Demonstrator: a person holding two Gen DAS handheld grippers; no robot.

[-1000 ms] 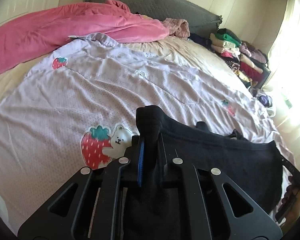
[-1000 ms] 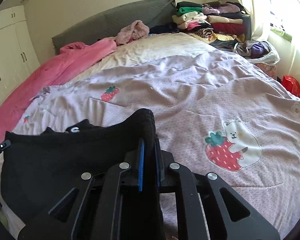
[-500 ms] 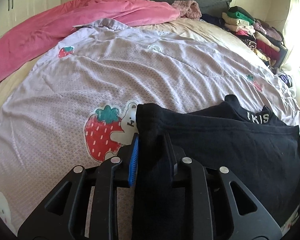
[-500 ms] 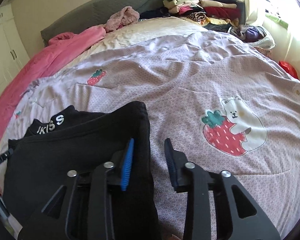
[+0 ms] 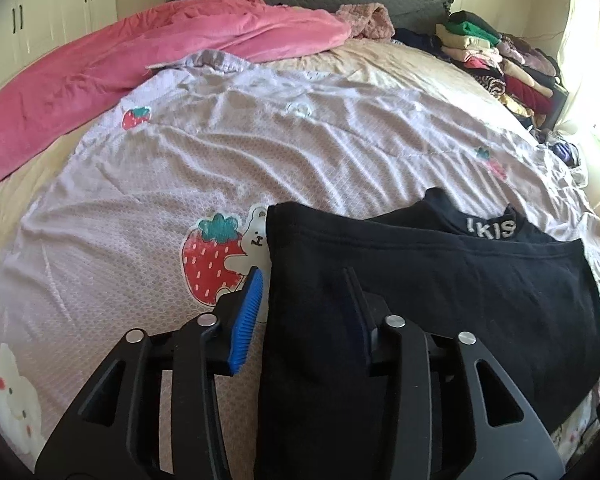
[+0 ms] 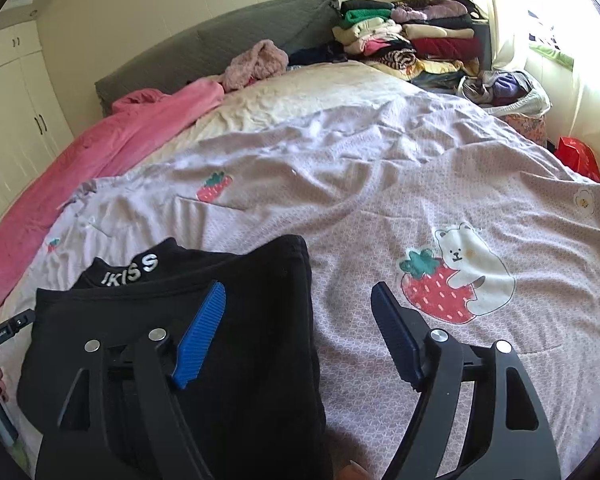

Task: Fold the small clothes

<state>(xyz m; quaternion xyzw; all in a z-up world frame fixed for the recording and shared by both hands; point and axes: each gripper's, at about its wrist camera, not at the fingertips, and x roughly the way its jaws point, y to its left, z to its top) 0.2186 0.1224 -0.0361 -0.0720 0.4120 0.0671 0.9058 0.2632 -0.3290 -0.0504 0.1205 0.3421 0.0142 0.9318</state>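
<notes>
My left gripper, right gripper just opened, released; black garment lies flat on bed, long axis left-right, spanning both.

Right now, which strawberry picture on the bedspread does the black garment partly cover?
The big strawberry with the white bear beside the left gripper: the black garment overlaps its bear. The small plain strawberry farther up lies uncovered.

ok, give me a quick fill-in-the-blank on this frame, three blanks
1. The black garment lies on a quilt printed with bears and ____.
2. The white letters on the garment's collar read ____.
3. The right tool has just been opening, its jaws standing ____, pads clear of the cloth.

Missing: strawberries; IKISS; apart
</notes>
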